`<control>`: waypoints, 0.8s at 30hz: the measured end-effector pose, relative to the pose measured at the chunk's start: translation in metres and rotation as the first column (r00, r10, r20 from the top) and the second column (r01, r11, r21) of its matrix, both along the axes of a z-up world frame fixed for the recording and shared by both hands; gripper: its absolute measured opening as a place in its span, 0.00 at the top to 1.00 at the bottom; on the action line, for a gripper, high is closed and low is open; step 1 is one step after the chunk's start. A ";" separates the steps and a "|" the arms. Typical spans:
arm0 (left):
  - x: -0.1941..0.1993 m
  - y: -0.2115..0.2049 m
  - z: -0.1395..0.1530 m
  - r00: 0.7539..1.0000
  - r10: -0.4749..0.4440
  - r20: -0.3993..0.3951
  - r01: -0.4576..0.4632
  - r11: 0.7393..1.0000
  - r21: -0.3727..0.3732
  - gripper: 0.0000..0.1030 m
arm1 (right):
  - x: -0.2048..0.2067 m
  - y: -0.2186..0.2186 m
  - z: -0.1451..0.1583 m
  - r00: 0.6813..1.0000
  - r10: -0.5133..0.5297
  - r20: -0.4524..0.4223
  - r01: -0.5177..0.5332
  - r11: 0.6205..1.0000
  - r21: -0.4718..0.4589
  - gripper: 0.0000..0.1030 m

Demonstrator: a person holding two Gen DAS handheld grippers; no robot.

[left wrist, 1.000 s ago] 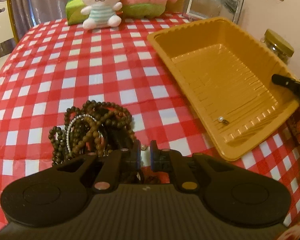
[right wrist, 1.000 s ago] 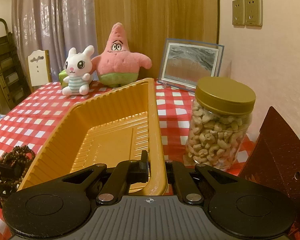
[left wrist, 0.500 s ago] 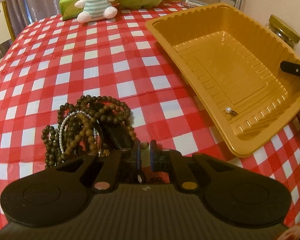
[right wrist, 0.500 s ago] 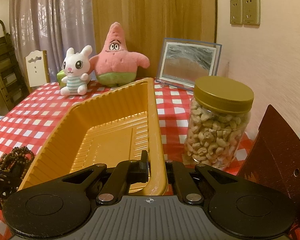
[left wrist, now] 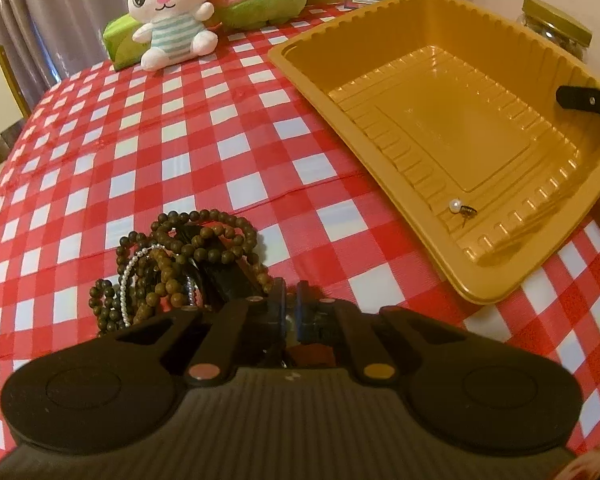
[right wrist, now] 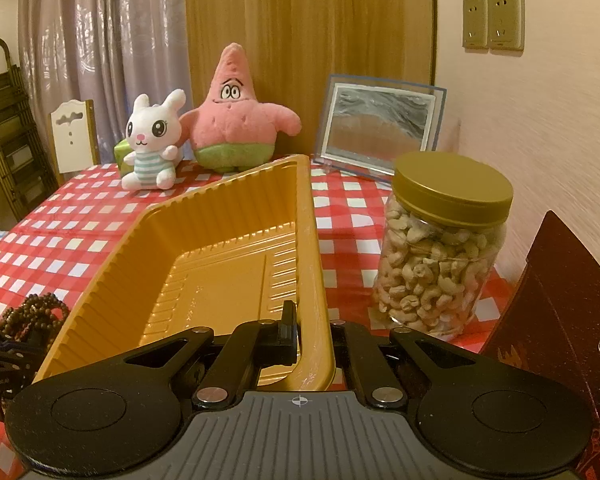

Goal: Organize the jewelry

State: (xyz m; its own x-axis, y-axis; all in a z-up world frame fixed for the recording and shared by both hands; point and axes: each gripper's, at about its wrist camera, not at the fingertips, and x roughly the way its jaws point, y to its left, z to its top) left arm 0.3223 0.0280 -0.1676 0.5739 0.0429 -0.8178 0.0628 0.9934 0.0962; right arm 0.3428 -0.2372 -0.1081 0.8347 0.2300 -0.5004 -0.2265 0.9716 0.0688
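Note:
A tangle of dark wooden bead bracelets (left wrist: pixel 188 248) with a thin silver strand lies on the red checked cloth; its edge also shows in the right wrist view as the bead pile (right wrist: pixel 32 316). My left gripper (left wrist: pixel 291 306) points down at the pile's right edge. Its jaws are closing to a narrow slit on a small pale piece that is mostly hidden. One pearl earring (left wrist: pixel 458 206) lies in the near corner of the yellow plastic tray (left wrist: pixel 500 292). My right gripper (right wrist: pixel 312 328) is shut on the tray's (right wrist: pixel 220 204) near wall, one finger inside and one outside.
A jar of cashews (right wrist: pixel 440 264) stands right of the tray, next to a dark red box (right wrist: pixel 560 312). A white bunny toy (left wrist: pixel 168 12), a pink starfish toy (right wrist: pixel 236 116) and a framed picture (right wrist: pixel 380 124) line the table's far edge. A chair (right wrist: pixel 74 136) stands behind.
My left gripper rolled, tipped further down and closed in on the pile's right edge. A small pearl that lay just ahead of its fingertips is no longer seen. The right gripper kept still.

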 end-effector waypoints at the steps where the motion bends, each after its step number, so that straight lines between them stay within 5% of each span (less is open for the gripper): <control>1: 0.000 -0.001 0.000 1.000 -0.002 0.002 0.002 1.000 0.004 0.96 | 0.000 0.000 0.000 1.000 0.000 0.000 0.000 1.000 -0.001 0.96; 13: -0.008 0.002 0.039 0.996 0.028 0.082 -0.022 0.997 -0.081 0.96 | 0.000 0.002 0.001 1.000 0.000 -0.002 0.000 1.000 -0.001 0.96; 24: 0.007 -0.035 0.074 0.985 -0.041 0.166 0.070 0.983 -0.170 0.96 | -0.001 0.007 0.002 1.000 0.011 -0.003 -0.011 1.000 -0.015 0.96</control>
